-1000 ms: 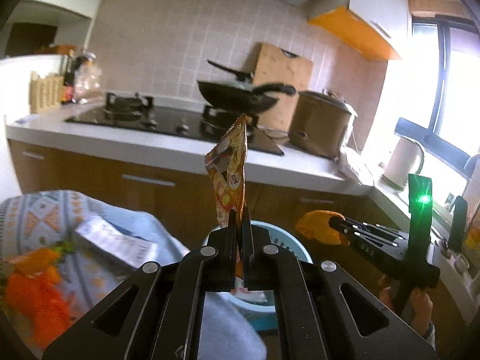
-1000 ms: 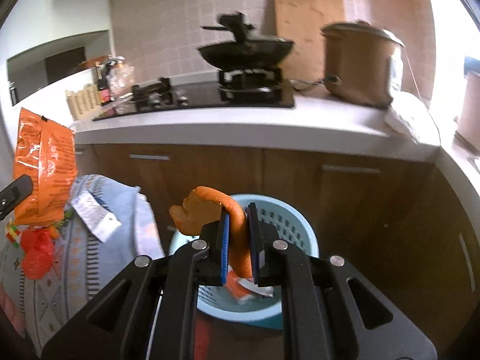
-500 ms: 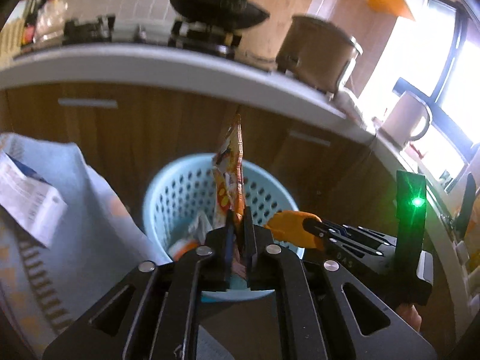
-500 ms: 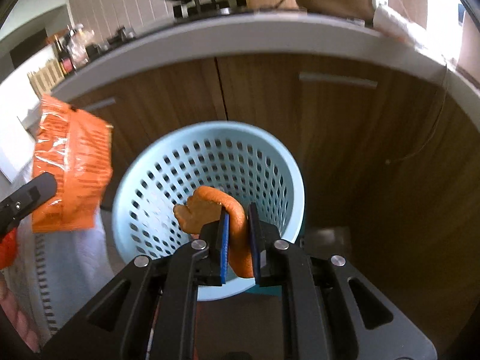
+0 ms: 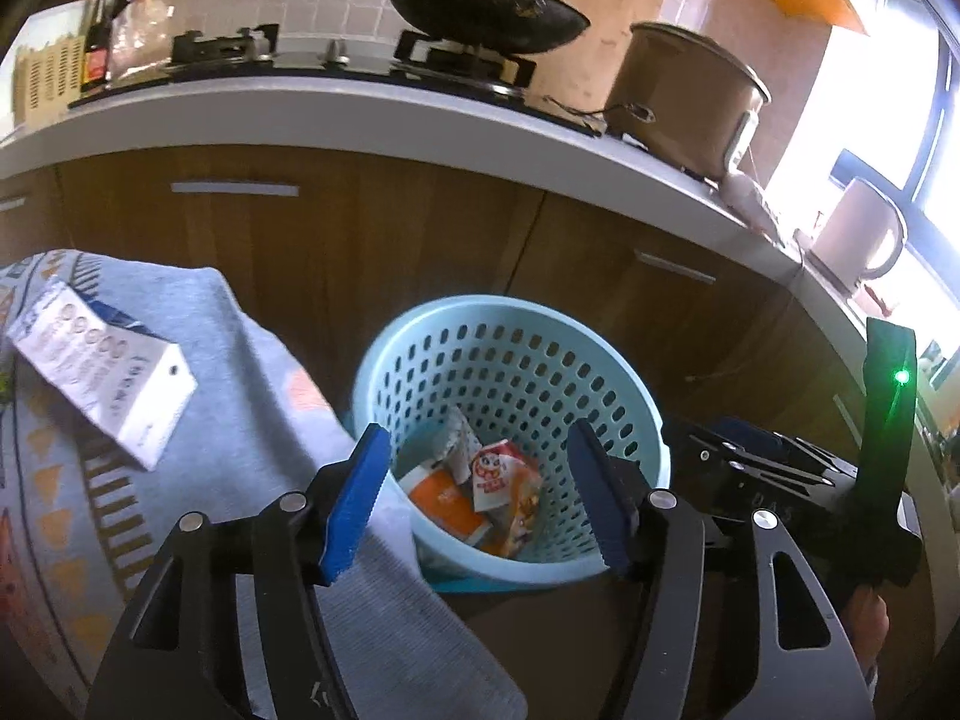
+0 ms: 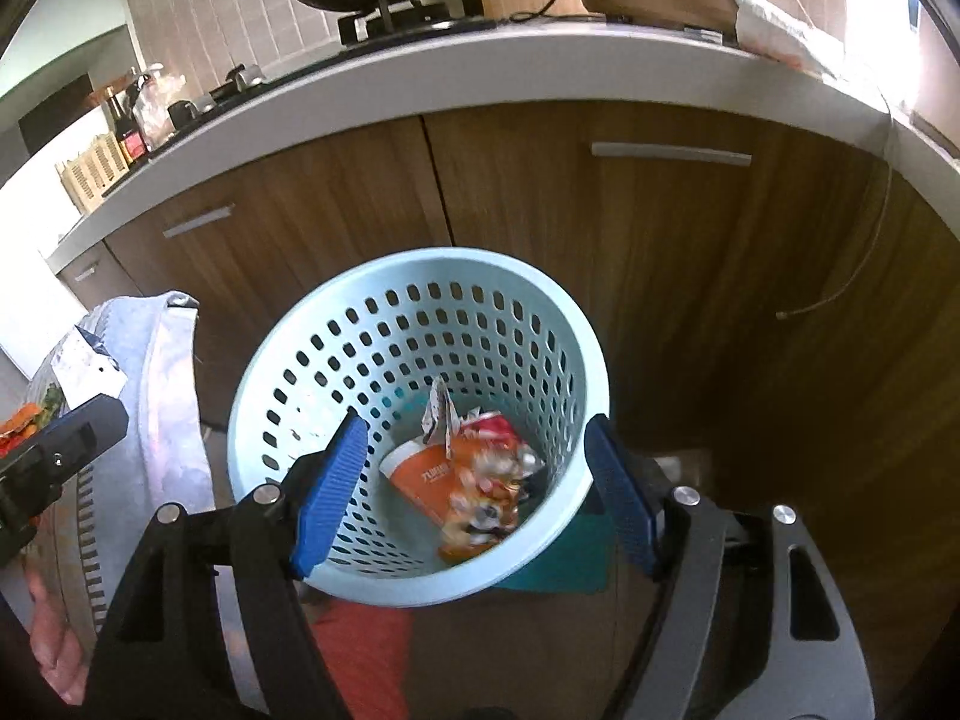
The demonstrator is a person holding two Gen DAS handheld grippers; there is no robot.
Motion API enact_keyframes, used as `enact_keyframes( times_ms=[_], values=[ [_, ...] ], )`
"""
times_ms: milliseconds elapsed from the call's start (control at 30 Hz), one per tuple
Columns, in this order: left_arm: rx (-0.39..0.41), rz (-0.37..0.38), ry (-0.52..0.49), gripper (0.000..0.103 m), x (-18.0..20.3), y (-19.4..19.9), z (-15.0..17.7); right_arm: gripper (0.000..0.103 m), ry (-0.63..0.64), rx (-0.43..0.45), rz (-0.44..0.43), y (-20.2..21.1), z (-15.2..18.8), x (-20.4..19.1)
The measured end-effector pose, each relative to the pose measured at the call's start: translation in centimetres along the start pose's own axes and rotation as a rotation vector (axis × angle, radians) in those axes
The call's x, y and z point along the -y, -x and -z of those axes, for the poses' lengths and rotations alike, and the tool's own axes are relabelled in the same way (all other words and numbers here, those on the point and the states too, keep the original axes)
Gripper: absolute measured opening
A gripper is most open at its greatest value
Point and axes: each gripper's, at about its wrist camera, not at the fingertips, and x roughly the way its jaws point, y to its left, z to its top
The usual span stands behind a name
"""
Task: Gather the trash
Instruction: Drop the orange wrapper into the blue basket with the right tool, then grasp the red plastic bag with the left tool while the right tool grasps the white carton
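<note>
Left gripper (image 5: pixel 480 498) jaws just opened wide, nothing between them, right gripper (image 6: pixel 474 492) likewise spread and empty, both above pale blue basket (image 6: pixel 276 360), wrappers (image 6: pixel 474 480) lying at basket bottom, white carton (image 5: pixel 102 378) on grey cloth (image 5: pixel 252 396) beside basket.

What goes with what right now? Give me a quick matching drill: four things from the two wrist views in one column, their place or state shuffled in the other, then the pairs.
Things:
1. left gripper
2. white carton
3. orange cup
4. black wok

Places or states:
A. lying on the patterned cloth
B. on the stove up on the counter
C. jaws apart, having just opened, nothing between them
D. at the bottom of the blue basket

Pairs: 1-C, 2-A, 3-D, 4-B
</note>
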Motion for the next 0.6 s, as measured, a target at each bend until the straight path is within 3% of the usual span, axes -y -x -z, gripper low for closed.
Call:
enact_keyframes(
  times_ms=[233, 600],
  values=[
    [0.062, -0.054, 0.040, 0.060, -1.9, 4.1, 0.7, 0.071, 0.033, 0.051, -0.051, 1.9, -0.3, -2.7],
    [0.203, -0.311, 0.218, 0.064, -9.4, 14.8, 3.1, 0.071, 0.194, 0.121, -0.160, 5.0, -0.2, -11.5]
  ],
)
